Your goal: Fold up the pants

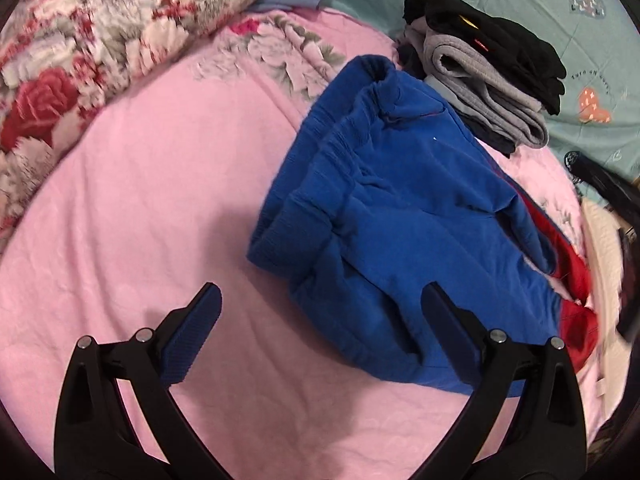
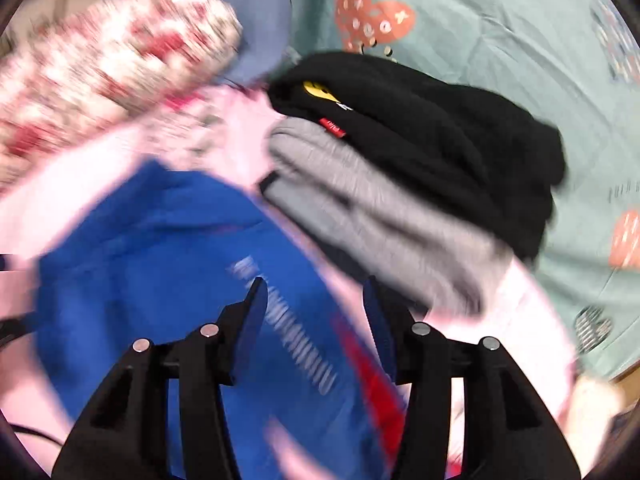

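On the pink bed sheet (image 1: 140,200) the blue pants (image 1: 400,208) sit folded into a bundle beside the stacked clothes (image 1: 492,80), probably heading there next, with left claw (image 1: 320,300) and right claw (image 2: 314,292) both open, gripping nothing.

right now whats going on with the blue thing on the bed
A person is folding clothes with a handheld tool in each hand. The blue fleece pants with a red stripe lie folded in a bundle on the pink quilted bedspread. The left tool is open above the pants' near edge, gripping nothing. The right tool is also open over the pants, empty. Beside them is a stack of folded black and grey garments.
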Demonstrator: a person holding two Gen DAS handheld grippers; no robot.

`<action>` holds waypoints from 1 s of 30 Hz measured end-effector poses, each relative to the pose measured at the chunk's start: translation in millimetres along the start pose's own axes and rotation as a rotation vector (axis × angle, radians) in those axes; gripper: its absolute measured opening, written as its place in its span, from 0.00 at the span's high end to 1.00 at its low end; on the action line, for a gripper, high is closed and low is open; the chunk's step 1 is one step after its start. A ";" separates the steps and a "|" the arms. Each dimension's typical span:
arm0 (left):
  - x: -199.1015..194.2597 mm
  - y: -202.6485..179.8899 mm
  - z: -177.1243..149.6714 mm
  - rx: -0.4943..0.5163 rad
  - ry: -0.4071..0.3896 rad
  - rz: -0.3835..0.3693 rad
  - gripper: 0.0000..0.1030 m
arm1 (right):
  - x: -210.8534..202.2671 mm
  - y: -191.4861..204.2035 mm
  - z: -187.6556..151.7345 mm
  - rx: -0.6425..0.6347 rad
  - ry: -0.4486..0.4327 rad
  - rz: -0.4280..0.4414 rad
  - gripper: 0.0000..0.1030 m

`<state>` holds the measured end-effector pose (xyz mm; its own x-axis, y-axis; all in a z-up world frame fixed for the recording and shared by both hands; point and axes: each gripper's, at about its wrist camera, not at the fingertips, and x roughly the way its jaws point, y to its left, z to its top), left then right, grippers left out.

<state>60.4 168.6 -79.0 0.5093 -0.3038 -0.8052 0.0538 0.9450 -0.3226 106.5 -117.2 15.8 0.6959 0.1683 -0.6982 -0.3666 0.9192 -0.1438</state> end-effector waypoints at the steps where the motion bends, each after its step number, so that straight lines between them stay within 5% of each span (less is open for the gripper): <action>1: 7.1 1.7 1.4 -0.027 0.022 -0.024 0.02 | -15.9 -6.2 -10.5 0.044 -0.013 0.040 0.51; 3: 20.4 1.9 2.8 -0.059 0.058 -0.045 0.03 | -65.3 -27.3 -48.2 0.173 -0.073 0.145 0.48; 5: 21.8 -5.4 1.4 -0.035 0.028 -0.009 0.06 | -107.7 -45.1 -87.2 0.289 -0.123 0.151 0.36; 8: 23.7 -13.8 1.5 -0.016 0.011 0.004 0.31 | -162.8 -81.8 -163.7 0.484 -0.156 0.062 0.30; 10: 23.0 -17.3 1.5 -0.007 0.013 0.004 0.76 | -184.3 -110.4 -211.2 0.615 -0.136 0.008 0.30; 11: 24.2 -19.6 1.3 0.004 0.026 -0.011 0.87 | -196.5 -129.4 -250.1 0.741 -0.115 -0.023 0.30; 14: 23.0 -26.5 -1.4 0.047 0.010 0.023 0.88 | -213.5 -159.3 -323.3 0.983 -0.087 -0.037 0.32; 18: 22.7 -31.8 -2.9 0.068 0.002 0.066 0.87 | -217.9 -169.0 -369.3 1.091 -0.077 0.010 0.38; 26: 30.4 -43.3 0.6 0.078 -0.001 0.112 0.65 | -153.4 -179.8 -363.2 1.112 -0.005 0.124 0.41; 29: 34.5 -49.7 4.1 0.082 0.007 0.107 0.74 | -130.8 -176.0 -351.9 1.079 0.016 0.124 0.56; 30: 34.4 -51.4 4.9 0.085 0.012 0.104 0.85 | -128.3 -175.3 -350.2 1.070 0.017 0.129 0.74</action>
<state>79.3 110.1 -87.7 0.5056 -0.2047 -0.8381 0.0737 0.9781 -0.1944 -134.7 -424.6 -114.9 0.6789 0.2885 -0.6751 0.2996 0.7306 0.6135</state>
